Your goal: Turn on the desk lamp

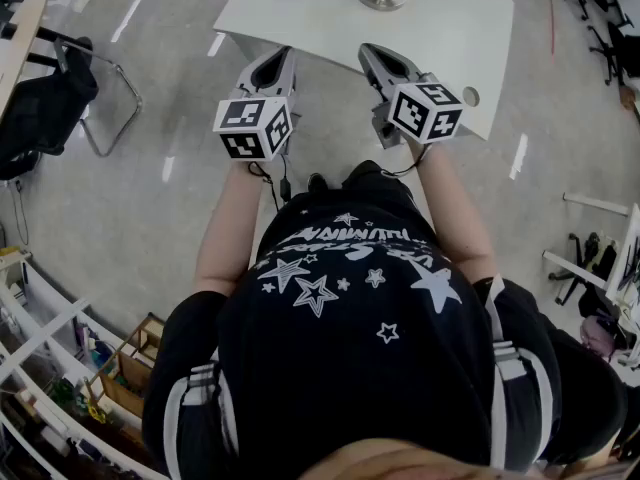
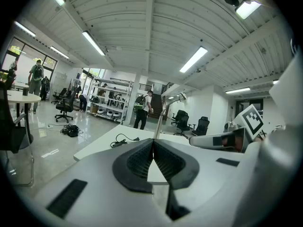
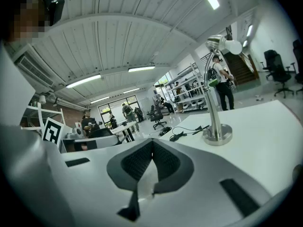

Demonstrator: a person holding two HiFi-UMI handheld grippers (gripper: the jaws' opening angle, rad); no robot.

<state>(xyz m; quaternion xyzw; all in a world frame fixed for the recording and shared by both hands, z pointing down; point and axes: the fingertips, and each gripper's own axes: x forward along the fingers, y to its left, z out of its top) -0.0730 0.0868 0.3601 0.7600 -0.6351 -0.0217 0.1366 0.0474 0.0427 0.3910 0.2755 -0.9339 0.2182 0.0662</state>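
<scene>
1. The left gripper [image 2: 153, 142] had its jaws shut tip to tip, with nothing between them.
2. The right gripper [image 3: 152, 144] was likewise closed on nothing, its ribbed dark pads [image 3: 166, 161] meeting along one line.
3. Each gripper carried a marker cube: the left cube [image 1: 252, 126] and the right cube [image 1: 427, 110] showed only black-and-white square patterns, with no letters on them.
4. Behind the grippers, the person's black shirt [image 1: 345, 298] bore white stars and a line of white lettering, seen upside down and too warped to read.
5. In the head view both grippers were held side by side and apart, pointing forward, their tips at the near edge of the white table [image 1: 300, 13].
6. The desk lamp [image 3: 218, 134] stood on that table, ahead of the right gripper and a little to its right. Its round metal base lay beyond the tips without touching them, and its stem rose to a head above.
7. From the left gripper the lamp was farther off, ahead and slightly to the right, its stem rising just over the closed tips.
8. A black cable [image 3: 187, 132] lay on the table left of the lamp's base, ahead of both grippers.
9. Off to the left gripper's left stood a black chair [image 1: 45, 103] on the floor.
</scene>
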